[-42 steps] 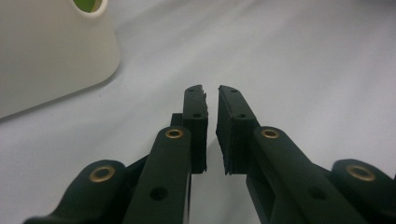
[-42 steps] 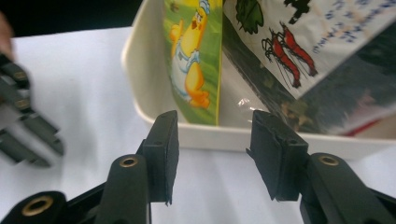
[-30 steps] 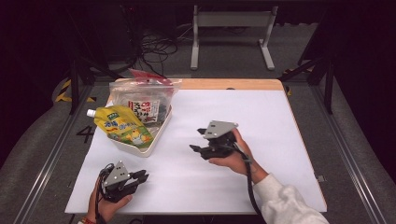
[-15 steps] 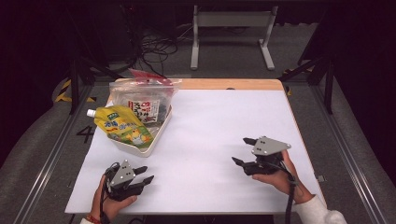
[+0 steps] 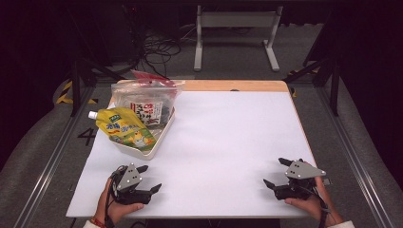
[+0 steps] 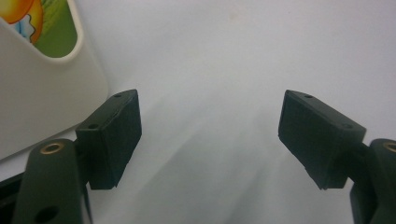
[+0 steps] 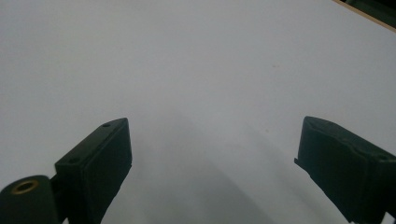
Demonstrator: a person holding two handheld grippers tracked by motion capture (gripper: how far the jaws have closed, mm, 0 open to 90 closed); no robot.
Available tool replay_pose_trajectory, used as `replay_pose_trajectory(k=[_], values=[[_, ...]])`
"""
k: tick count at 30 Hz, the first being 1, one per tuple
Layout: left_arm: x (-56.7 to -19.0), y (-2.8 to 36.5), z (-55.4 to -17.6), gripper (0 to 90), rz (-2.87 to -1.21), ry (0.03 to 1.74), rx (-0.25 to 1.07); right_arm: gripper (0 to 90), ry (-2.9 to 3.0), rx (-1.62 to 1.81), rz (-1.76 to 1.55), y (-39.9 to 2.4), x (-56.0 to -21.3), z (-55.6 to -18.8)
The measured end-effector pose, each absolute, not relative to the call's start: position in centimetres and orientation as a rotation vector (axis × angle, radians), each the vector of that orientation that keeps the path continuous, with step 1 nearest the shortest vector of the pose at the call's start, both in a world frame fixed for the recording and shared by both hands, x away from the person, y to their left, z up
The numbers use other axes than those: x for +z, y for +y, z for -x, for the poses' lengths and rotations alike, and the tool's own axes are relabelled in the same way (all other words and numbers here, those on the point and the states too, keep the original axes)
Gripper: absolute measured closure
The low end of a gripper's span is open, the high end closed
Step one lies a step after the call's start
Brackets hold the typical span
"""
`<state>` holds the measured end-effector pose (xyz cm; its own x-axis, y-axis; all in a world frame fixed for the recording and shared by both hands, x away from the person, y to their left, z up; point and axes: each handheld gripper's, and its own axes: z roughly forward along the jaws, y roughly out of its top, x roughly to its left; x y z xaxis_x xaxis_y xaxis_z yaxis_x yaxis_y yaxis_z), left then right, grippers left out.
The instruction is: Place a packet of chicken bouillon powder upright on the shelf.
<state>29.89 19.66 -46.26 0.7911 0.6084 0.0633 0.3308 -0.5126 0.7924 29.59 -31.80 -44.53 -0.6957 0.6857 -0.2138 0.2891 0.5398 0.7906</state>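
My left gripper (image 5: 149, 178) rests low at the near left of the white table (image 5: 223, 142), held by a hand, its jaws wide apart with nothing between them. In the left gripper view the same open gripper (image 6: 210, 135) points at bare white surface, with the cream tray (image 6: 42, 107) just to its left. My right gripper (image 5: 277, 172) sits at the near right corner, also open and empty, and the right gripper view has it (image 7: 212, 158) over plain white tabletop. A cream tray (image 5: 142, 151) at the far left holds a yellow spouted pouch (image 5: 124, 128) and a clear snack bag (image 5: 145, 107).
The table's wooden far edge (image 5: 237, 85) shows beyond the white sheet. Behind it are a metal stand (image 5: 235, 23) and floor cables (image 5: 157, 47). Dark frame legs (image 5: 332, 80) flank the table's sides.
The right gripper has swept from the table's middle back to the near right corner. The left gripper has stayed near the front left, shifting slightly.
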Motion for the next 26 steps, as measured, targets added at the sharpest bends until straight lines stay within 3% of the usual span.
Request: replay_pose_trajectory(k=[26], values=[[-46.58, 18.91, -30.50, 21.4, -2.179, 0.681, 0.393, 10.9, 2.180, 1.071, -0.827, -32.45, -43.91, -29.20]])
